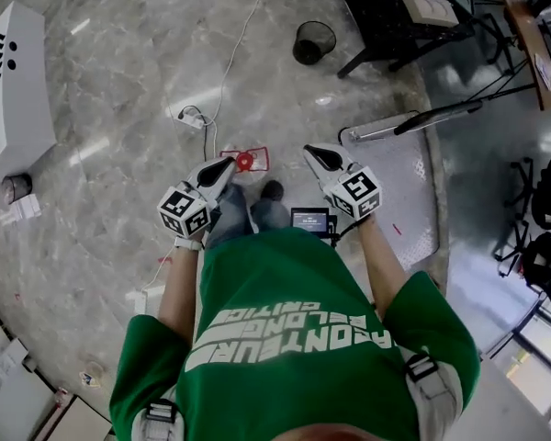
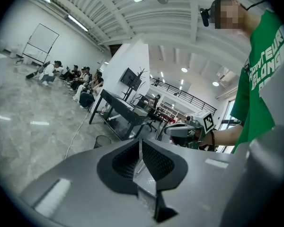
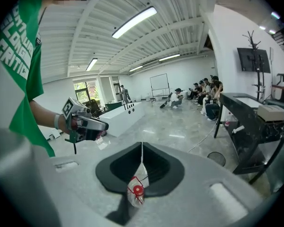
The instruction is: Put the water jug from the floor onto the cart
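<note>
The water jug (image 1: pixel 245 161), clear with a red cap, stands on the marble floor just ahead of the person's shoes. In the right gripper view its cap (image 3: pixel 135 191) shows below the jaws. My left gripper (image 1: pixel 230 163) hangs just left of the jug, jaws closed with nothing between them (image 2: pixel 141 143). My right gripper (image 1: pixel 308 151) hangs to the jug's right, also shut and empty (image 3: pixel 142 148). Neither touches the jug. The flat grey cart (image 1: pixel 399 191) lies low on the floor to the right, with its handle bar (image 1: pixel 413 122) at the far side.
A black wastebasket (image 1: pixel 313 41) and a black table (image 1: pixel 386 7) stand farther ahead. A white power strip (image 1: pixel 193 118) with its cable lies on the floor ahead left. A white counter (image 1: pixel 14 81) is at the far left. Several people sit along a distant wall (image 3: pixel 206 96).
</note>
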The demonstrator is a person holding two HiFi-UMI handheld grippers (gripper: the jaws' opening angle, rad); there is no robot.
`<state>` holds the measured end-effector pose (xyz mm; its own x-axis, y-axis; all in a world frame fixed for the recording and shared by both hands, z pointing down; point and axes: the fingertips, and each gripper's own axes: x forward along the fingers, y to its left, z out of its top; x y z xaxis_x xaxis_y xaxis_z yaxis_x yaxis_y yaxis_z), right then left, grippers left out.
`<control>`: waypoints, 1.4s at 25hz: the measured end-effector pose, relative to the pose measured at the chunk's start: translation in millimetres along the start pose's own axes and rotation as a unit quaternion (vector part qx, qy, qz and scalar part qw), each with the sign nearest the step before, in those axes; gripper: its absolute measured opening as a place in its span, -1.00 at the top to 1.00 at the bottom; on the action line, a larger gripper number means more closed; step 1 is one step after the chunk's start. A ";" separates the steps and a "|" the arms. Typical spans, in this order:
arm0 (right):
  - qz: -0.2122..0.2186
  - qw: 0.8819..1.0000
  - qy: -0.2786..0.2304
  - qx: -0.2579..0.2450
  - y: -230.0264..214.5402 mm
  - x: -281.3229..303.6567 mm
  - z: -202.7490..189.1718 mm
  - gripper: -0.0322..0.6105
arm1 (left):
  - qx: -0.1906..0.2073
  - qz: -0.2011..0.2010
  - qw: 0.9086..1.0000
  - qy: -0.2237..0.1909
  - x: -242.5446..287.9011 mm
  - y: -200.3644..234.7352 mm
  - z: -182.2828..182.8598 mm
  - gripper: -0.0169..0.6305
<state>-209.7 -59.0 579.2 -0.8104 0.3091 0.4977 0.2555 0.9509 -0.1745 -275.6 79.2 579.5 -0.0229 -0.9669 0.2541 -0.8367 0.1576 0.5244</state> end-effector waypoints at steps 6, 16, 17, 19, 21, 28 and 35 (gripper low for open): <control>0.028 0.998 0.050 -0.009 -4.5 49.3 -29.7 0.86 | -0.048 0.012 0.999 0.017 -3.6 31.4 -36.9 0.88; 0.069 0.986 0.155 -0.008 8.8 148.0 -136.9 0.80 | -0.088 -0.017 0.995 0.052 8.4 63.5 -109.2 0.79; 0.071 0.984 0.165 -0.006 9.4 154.9 -150.2 0.79 | -0.092 -0.017 0.994 0.058 10.2 69.6 -117.7 0.78; 0.072 0.980 0.184 -0.001 9.7 166.6 -174.8 0.69 | -0.101 -0.017 0.993 0.063 13.5 82.4 -133.2 0.74; 0.070 0.978 0.196 0.009 11.6 175.8 -195.3 0.63 | -0.112 -0.014 0.991 0.066 13.3 95.5 -146.5 0.73; 0.049 0.975 0.214 0.042 2.2 206.7 -243.2 0.57 | -0.126 -0.001 0.987 0.095 20.4 142.3 -191.2 0.63; 0.007 0.967 0.243 0.074 -12.5 219.5 -298.8 0.52 | -0.129 0.014 0.982 0.134 34.4 177.8 -240.9 0.47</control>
<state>-233.2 1.1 944.4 -0.4547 0.3264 0.8287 0.1569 0.9452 -0.2862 -293.3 122.3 877.3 0.1306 -0.8796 0.4575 -0.6705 0.2616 0.6943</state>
